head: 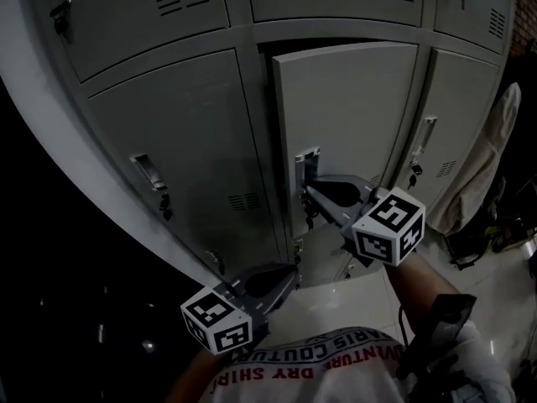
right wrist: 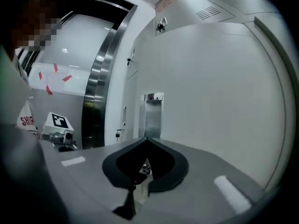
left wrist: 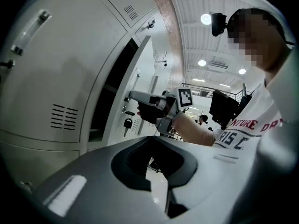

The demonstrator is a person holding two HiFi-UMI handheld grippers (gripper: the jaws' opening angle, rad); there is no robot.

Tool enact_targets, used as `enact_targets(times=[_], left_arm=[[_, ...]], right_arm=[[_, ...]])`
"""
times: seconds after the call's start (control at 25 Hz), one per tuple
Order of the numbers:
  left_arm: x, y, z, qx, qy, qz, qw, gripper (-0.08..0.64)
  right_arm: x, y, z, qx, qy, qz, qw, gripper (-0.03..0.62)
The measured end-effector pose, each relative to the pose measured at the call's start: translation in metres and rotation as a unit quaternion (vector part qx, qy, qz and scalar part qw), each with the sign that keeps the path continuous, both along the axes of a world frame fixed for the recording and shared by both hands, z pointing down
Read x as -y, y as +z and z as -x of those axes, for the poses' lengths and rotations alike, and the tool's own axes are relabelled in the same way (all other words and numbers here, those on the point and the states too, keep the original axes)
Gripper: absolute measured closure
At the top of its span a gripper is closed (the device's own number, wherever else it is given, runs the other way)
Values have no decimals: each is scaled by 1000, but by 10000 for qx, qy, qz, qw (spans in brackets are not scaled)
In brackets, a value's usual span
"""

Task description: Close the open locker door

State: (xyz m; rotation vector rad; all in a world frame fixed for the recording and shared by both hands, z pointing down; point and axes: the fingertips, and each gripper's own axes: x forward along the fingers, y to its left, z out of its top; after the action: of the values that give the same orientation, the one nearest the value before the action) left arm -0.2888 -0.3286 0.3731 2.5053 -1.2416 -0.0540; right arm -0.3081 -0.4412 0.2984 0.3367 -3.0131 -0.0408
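The right hand-held gripper [head: 307,191] reaches up and forward from the lower right of the head view. Its bare forearm [head: 419,280] runs back toward the bottom edge, and its jaw tips are at the handle [head: 307,163] of the door [head: 344,107]. That door sits in the middle of the frame and stands a little proud of the grey lockers [head: 180,133] around it, so it is not yet flush. The left hand-held gripper [head: 293,269] is held low, near the bottom centre, pointing up toward the bottom of the same door but apart from it.

In its own view, the right hand-held gripper [right wrist: 146,139] has its jaws drawn together with the tips meeting just under the bright handle [right wrist: 152,113]. They seem to rest against the door [right wrist: 210,87] rather than clamp anything. A small metallic shape shows in the hollow behind the tips, too dim to identify.

The left hand-held gripper [left wrist: 150,138] also has its jaws pressed together and holds nothing. Its view adds what the others lack: the door [left wrist: 133,78] seen nearly edge-on, with a dark gap [left wrist: 112,83] between it and the locker frame, left of centre. The right hand-held gripper [left wrist: 152,107] shows from the side at the door's edge, and a key [left wrist: 127,123] hangs just below it. The person's white printed shirt [left wrist: 243,134] fills the right of that frame.
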Motion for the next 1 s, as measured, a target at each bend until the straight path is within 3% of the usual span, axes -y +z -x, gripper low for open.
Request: enact_targets(times=[0.4, 0.8, 1.0], left_arm=[[-7, 12, 41, -51, -519, 174, 9985, 554], [-2, 16, 34, -7, -484, 257, 9985, 554], [-5, 3, 25, 183, -452, 84, 9988, 554]], right_arm=[[53, 0, 46, 11, 295, -3, 9996, 598], [53, 0, 46, 12, 281, -58, 9996, 601], [36, -6, 19, 36, 222, -191, 9996, 603]])
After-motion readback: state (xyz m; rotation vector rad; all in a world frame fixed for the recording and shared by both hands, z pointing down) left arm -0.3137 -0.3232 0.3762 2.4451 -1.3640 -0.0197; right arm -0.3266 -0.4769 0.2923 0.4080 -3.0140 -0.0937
